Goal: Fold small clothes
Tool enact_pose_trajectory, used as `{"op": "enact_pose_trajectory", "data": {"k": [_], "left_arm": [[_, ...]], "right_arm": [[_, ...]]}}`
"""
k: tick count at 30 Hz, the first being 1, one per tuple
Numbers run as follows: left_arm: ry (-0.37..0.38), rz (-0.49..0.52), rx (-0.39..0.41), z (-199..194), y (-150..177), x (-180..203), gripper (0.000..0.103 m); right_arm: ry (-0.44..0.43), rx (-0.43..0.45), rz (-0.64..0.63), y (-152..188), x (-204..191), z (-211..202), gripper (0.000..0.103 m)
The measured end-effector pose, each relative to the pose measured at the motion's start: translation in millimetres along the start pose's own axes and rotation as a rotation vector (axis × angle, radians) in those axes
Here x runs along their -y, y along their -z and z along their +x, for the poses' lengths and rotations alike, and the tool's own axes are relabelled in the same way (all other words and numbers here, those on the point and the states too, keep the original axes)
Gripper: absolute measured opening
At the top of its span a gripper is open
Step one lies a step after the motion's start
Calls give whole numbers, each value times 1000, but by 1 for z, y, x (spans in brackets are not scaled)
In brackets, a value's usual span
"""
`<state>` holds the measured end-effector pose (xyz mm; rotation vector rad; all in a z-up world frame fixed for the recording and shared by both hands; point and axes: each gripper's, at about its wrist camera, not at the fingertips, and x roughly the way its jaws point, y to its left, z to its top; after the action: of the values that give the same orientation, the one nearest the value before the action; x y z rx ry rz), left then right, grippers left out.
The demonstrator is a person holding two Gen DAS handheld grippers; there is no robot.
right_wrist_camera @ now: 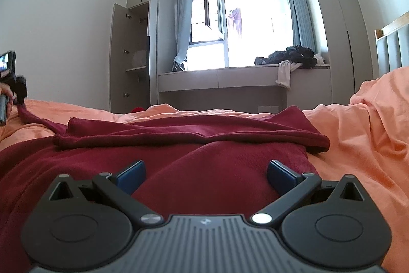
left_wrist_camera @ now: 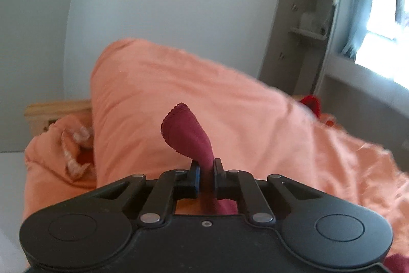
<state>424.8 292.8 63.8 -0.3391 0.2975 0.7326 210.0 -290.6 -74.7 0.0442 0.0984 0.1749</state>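
No legible text, labels, brand names, numbers or signs appear on any surface in either wrist view.

Maroon garment (right_wrist_camera: 179,157): lower portion covered by the right claw (right_wrist_camera: 205,174) body, left side cut by the frame edge. Left claw (right_wrist_camera: 18,91): partly cropped at the right wrist view's edge. Orange bedding (left_wrist_camera: 345,157): motion-blurred at right; wardrobe shelf items (left_wrist_camera: 310,19) indistinct.
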Motion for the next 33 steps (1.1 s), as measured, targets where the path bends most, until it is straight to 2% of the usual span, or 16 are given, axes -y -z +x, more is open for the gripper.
{"op": "enact_pose_trajectory", "data": {"k": [5,10,13,17,22,24,28,29,31,33], "left_arm": [[146,100,161,-60,-8,27,9],[346,233,251,-130,-1,66,9],[468,293,265,-170,16,86,10],[588,335,176,-209,58,110,10],[709,328,67,-240,117,119,12],[742,342,7,-244,138,120,18],[794,374,-138,-235,169,114,19],[808,381,-163,-231,173,112,21],[851,395,-212,-226,177,107,34],[904,389,-238,-223,180,93,78]], "right_arm": [[15,-15,-25,-7,0,-8,103],[31,-8,14,-9,10,-29,103],[58,3,26,-12,16,-43,103],[103,7,33,-17,25,-58,103],[162,2,32,-21,37,-75,103],[176,0,36,-21,41,-79,103],[193,-17,56,-18,43,-84,103],[193,-22,58,-18,43,-84,103],[192,-28,52,-17,38,-84,103],[196,-35,42,-16,32,-81,103]]}}
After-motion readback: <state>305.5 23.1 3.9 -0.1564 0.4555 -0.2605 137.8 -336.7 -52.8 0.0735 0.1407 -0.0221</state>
